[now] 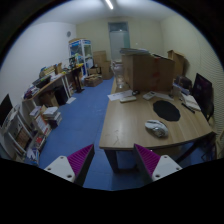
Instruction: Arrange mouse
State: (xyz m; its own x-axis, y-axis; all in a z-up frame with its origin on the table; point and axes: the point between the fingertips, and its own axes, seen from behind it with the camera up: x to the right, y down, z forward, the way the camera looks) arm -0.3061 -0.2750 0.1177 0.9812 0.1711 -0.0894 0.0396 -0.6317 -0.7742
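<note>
A grey and white mouse (156, 128) lies on a wooden desk (125, 122), near its front edge, beside a round black mouse mat (167, 110). My gripper (112, 160) is held high over the blue floor, well short of the desk, to the left of the mouse. Its fingers are wide apart with nothing between them; the magenta pads (81, 157) face each other across the gap.
A keyboard (128, 97) and papers (189, 101) lie on the desk, and a cardboard box (147, 72) stands at its far end. A monitor (203, 95) stands at the right. Cluttered shelves (35, 110) line the left wall. Blue carpet (75, 125) runs between.
</note>
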